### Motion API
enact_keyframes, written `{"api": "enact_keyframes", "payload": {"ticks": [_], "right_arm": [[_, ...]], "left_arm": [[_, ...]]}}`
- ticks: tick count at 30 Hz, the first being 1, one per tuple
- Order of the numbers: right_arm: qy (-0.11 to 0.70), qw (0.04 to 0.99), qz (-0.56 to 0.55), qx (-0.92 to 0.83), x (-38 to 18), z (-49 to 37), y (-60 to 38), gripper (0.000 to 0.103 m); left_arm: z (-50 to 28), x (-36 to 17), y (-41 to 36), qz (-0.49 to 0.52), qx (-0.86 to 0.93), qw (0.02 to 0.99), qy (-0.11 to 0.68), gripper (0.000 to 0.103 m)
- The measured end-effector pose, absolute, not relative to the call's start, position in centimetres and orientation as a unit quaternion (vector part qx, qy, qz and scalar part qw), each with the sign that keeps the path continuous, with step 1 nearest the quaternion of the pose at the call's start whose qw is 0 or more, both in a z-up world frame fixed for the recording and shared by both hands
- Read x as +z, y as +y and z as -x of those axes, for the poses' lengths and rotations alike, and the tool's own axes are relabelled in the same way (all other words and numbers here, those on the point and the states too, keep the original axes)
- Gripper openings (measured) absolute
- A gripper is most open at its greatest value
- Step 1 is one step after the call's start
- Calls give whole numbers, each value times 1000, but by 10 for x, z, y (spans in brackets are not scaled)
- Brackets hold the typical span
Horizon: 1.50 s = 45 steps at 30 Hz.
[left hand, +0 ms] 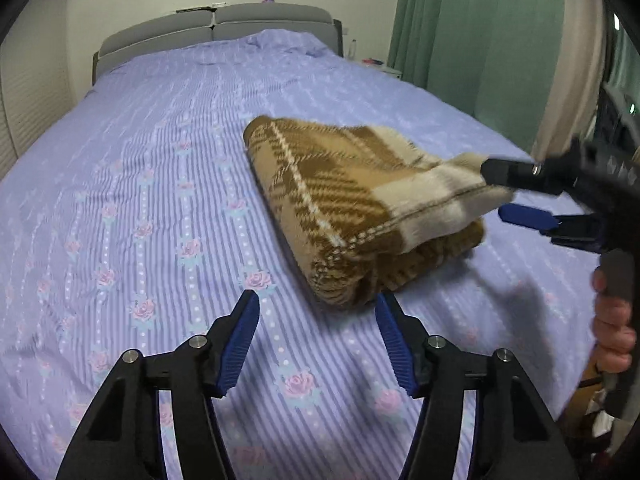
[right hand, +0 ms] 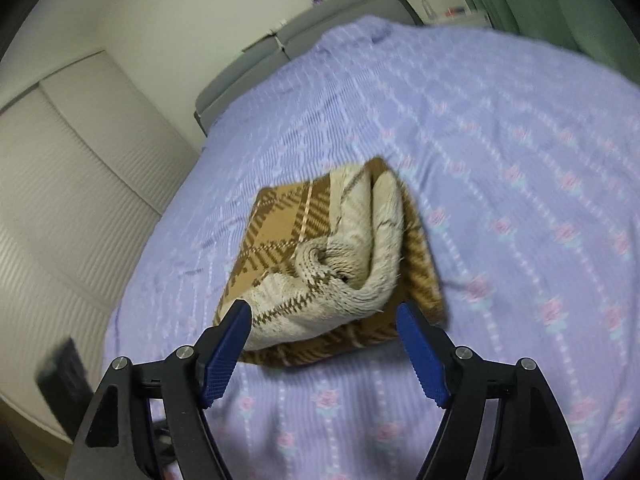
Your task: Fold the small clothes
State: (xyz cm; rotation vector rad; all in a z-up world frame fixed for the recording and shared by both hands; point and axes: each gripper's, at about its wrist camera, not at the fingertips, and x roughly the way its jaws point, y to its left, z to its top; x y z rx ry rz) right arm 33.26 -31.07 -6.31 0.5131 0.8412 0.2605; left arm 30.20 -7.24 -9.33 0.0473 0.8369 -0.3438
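A brown and cream plaid knit garment (left hand: pixel 352 204) lies folded on the purple floral bed sheet (left hand: pixel 160 200). My left gripper (left hand: pixel 318 316) is open and empty, just in front of the garment's near corner. My right gripper (left hand: pixel 502 192) shows at the right of the left wrist view, jaws apart at the garment's cream edge. In the right wrist view the right gripper (right hand: pixel 324 320) is open, with the garment's cream folded edge (right hand: pixel 320 280) between and just beyond its fingertips. The garment (right hand: pixel 280 232) looks blurred there.
The bed has a grey headboard (left hand: pixel 216 24) at the far end. Green curtains (left hand: pixel 460 28) hang on the right. A white nightstand (left hand: pixel 384 68) with small items stands by the headboard. A white slatted wardrobe door (right hand: pixel 60 184) is at the left of the right wrist view.
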Motion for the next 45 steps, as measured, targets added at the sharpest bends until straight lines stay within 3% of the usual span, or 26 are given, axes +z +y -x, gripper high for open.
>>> {"api": "enact_keyframes", "payload": {"ticks": [11, 13, 17, 21, 27, 36, 45], "right_arm": [[423, 872, -226, 100, -72, -370, -294, 74], [415, 876, -224, 98, -71, -372, -294, 69], [407, 884, -209, 94, -71, -378, -296, 44], [371, 905, -165, 129, -56, -386, -288, 40], [314, 925, -119, 179, -33, -384, -290, 37], [358, 922, -66, 133, -85, -367, -313, 34], [357, 923, -69, 123, -110, -358, -315, 33]], "left_arm": [[-326, -113, -101, -61, -128, 915, 377, 52], [-324, -112, -104, -67, -123, 919, 369, 47], [-317, -116, -119, -99, -96, 925, 355, 36], [-313, -119, -125, -110, -68, 929, 346, 35], [-312, -118, -123, -92, -65, 930, 349, 33], [-320, -125, -98, 26, -41, 913, 405, 33], [-325, -135, -85, 48, -57, 903, 424, 38]]}}
